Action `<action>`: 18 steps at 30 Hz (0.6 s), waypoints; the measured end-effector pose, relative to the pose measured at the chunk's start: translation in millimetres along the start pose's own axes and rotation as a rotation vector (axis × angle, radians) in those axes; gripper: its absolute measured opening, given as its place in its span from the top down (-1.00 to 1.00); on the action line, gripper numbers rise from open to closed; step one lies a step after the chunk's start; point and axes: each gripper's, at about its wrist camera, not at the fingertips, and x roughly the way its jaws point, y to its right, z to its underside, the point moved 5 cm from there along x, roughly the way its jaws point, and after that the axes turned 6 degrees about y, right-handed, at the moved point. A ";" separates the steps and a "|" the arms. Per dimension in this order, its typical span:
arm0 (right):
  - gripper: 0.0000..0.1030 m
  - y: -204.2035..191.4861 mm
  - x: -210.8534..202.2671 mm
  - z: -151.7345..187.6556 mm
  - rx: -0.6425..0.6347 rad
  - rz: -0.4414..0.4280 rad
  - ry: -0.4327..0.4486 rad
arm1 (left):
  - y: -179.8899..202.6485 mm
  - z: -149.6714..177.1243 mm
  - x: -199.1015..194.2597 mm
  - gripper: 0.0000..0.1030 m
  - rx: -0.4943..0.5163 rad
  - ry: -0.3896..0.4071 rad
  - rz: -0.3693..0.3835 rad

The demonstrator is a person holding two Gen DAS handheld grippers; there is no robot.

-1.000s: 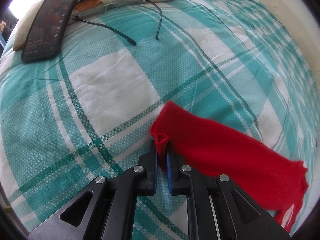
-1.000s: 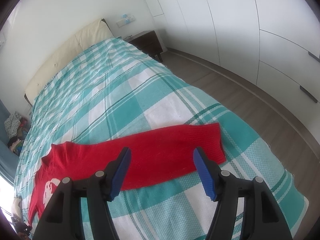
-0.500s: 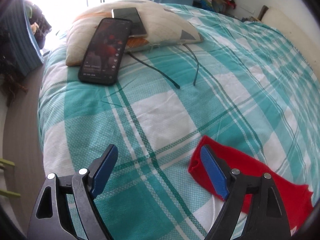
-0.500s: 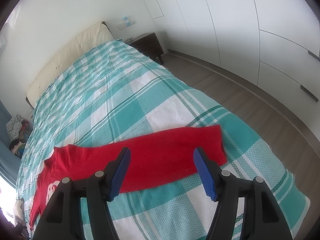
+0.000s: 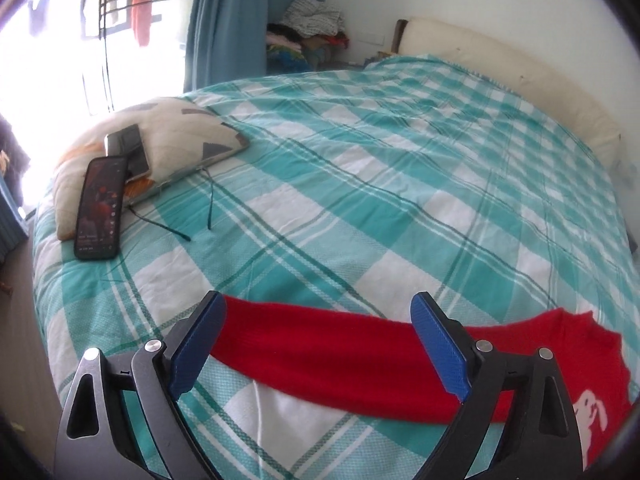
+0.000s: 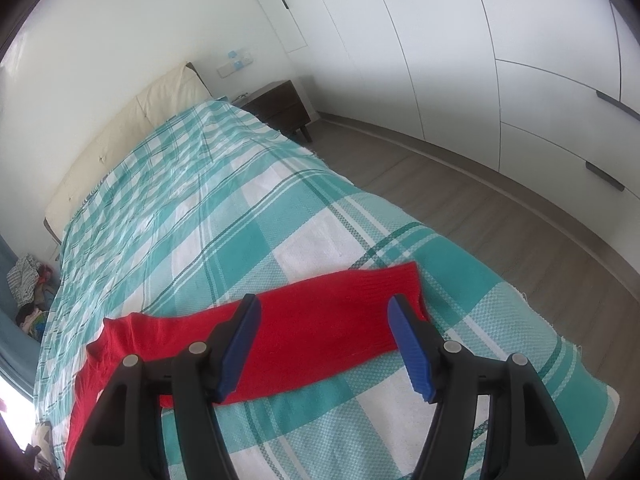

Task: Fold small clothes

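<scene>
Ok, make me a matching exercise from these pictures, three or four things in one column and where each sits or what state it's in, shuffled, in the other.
Things:
1. red sweater
2. black phone
3. dark nightstand
4. left tongs

Places or states:
A. on the floor beside the headboard
B. open, holding nothing
C. spread flat across the plaid bedspread
D. leaning against the patterned pillow

Pairs: 1-C, 2-D, 3-A, 4-B

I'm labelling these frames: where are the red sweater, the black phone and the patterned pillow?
red sweater (image 5: 328, 354): left wrist view, middle of the outstretched sleeve.
black phone (image 5: 99, 209): left wrist view, centre of the dark screen.
patterned pillow (image 5: 188, 136): left wrist view, bare cream top face.
</scene>
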 end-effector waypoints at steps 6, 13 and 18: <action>-0.28 0.0 1.8 -0.1 0.011 -0.001 -0.001 | 36.2 9.1 -3.2 -0.88 0.201 0.030 0.010; -0.28 -9.5 3.8 3.5 -0.014 -0.010 -0.007 | 40.4 12.6 -4.4 -0.88 0.215 0.029 0.010; -0.28 -10.4 3.3 3.4 -0.017 -0.009 -0.004 | 39.5 10.2 -11.6 -0.89 0.198 0.046 0.015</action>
